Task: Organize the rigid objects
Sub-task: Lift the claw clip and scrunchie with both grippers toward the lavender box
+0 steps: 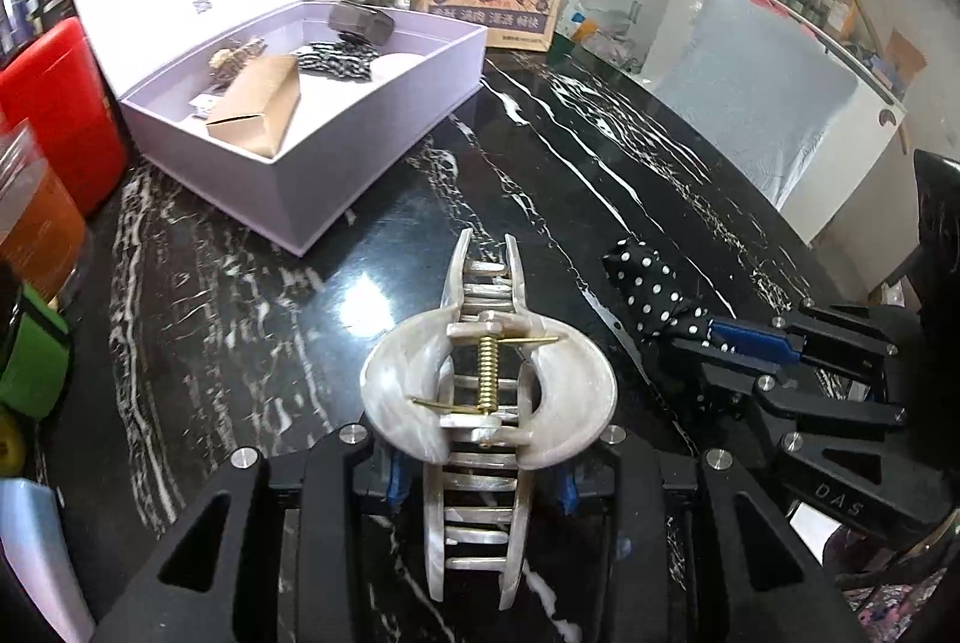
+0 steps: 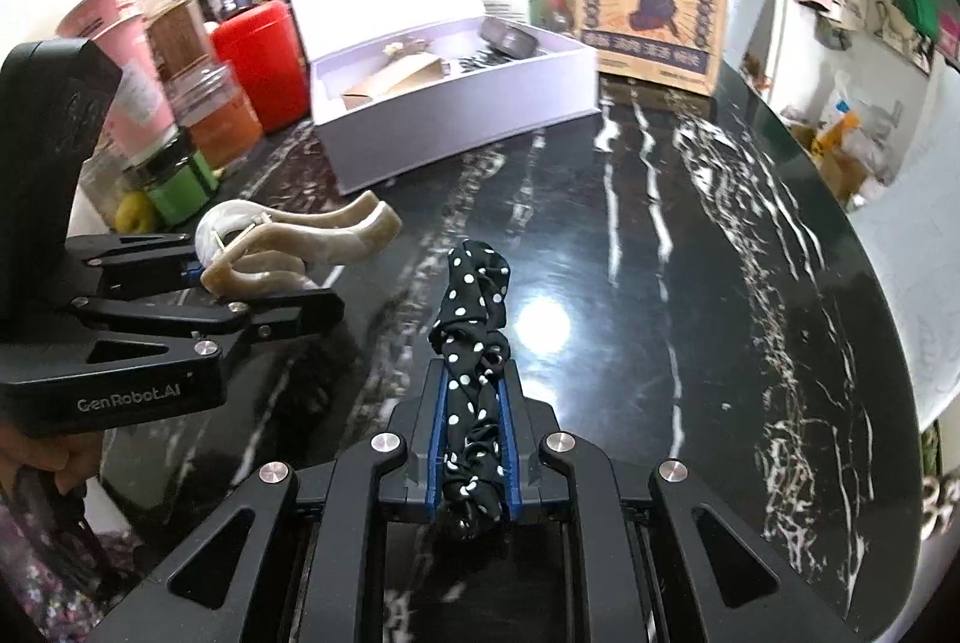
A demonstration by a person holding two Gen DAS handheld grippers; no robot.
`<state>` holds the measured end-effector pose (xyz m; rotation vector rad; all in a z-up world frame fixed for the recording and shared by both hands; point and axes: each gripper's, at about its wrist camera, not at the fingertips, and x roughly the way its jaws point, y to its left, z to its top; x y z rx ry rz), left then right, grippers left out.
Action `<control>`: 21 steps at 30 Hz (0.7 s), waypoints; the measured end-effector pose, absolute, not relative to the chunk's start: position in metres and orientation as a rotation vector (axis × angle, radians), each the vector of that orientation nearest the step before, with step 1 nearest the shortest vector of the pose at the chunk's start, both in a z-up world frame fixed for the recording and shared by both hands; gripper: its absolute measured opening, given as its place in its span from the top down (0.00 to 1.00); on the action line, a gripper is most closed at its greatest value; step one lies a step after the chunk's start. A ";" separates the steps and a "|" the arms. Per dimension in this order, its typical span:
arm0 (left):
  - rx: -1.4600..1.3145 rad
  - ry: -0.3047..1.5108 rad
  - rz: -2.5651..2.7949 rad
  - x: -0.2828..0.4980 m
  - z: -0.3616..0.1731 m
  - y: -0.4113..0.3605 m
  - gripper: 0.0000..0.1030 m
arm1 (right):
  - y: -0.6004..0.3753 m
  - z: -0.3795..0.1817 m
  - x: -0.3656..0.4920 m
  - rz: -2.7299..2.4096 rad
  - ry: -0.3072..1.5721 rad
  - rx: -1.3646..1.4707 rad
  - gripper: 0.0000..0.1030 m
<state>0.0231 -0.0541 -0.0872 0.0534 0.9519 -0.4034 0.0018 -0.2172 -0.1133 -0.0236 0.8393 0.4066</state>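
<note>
Beside lavender box point(image 1: 312, 175), left gripper point(image 1: 480, 481) clamps hair claw point(image 1: 486, 391)

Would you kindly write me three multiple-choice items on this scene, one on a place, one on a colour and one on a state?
1. Where is the brown cardboard carton?
A. inside the open lilac box
B. on the black marble table
C. in a gripper

2. What colour is the hair claw?
A. red
B. pearly cream
C. green

3. What is the right gripper doing?
A. standing open
B. shut on nothing
C. shut on the polka-dot scrunchie

Answers:
1 A, the carton lies within the box walls.
2 B, the claw in the left gripper is pearly cream.
3 C, both blue pads press the dotted fabric.
</note>
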 end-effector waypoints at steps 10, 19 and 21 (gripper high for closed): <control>0.011 0.953 -0.345 0.017 -0.080 -0.030 0.66 | -0.191 -0.106 0.002 0.505 0.825 -0.047 0.85; -0.002 0.965 -0.333 0.025 -0.078 -0.018 0.66 | -0.176 -0.106 0.013 0.545 0.843 -0.061 0.85; -0.008 0.963 -0.338 0.029 -0.076 -0.016 0.66 | -0.174 -0.104 0.017 0.549 0.846 -0.062 0.85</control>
